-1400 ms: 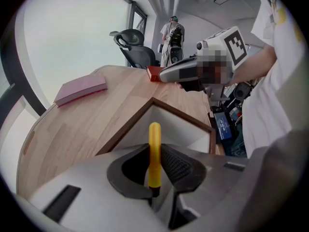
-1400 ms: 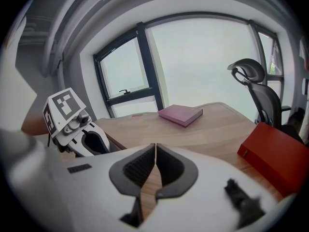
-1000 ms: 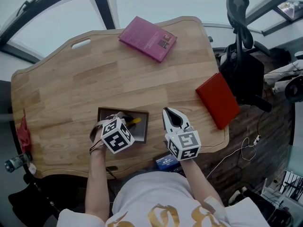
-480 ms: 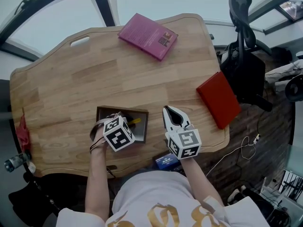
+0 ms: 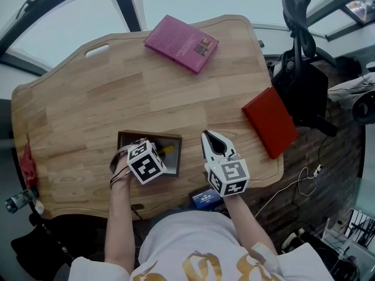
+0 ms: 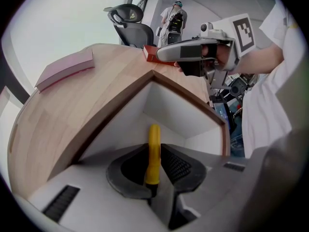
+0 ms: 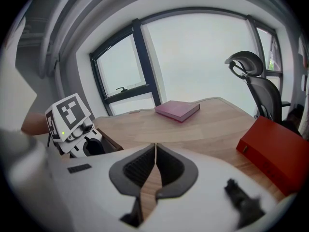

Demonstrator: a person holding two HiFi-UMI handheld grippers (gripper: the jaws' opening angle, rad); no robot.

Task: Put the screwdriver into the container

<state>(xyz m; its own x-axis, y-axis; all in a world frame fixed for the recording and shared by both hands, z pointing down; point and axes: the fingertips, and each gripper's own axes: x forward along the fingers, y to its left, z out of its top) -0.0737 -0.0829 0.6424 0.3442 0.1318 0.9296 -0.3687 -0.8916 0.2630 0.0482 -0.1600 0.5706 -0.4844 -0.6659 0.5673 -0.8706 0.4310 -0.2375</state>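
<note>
A yellow-handled screwdriver (image 6: 153, 149) sticks out from between the jaws of my left gripper (image 6: 154, 170), which is shut on it. Its handle points down into the container (image 6: 120, 103), a brown-rimmed box with a white inside. In the head view the left gripper (image 5: 151, 152) hangs over the container (image 5: 124, 137) near the table's front edge, with the screwdriver (image 5: 167, 150) showing yellow just inside the box. My right gripper (image 5: 213, 144) rests to the right of the box, shut with nothing in it. Its jaws meet in the right gripper view (image 7: 155, 166).
A pink book (image 5: 181, 44) lies at the far side of the wooden table (image 5: 88, 104), and a red book (image 5: 269, 123) lies at its right edge. An office chair (image 5: 302, 69) stands beyond the right edge. A blue object (image 5: 206, 199) sits under the front edge.
The left gripper with the screwdriver has shifted slightly to the left over the container. The right gripper has stayed in place.
</note>
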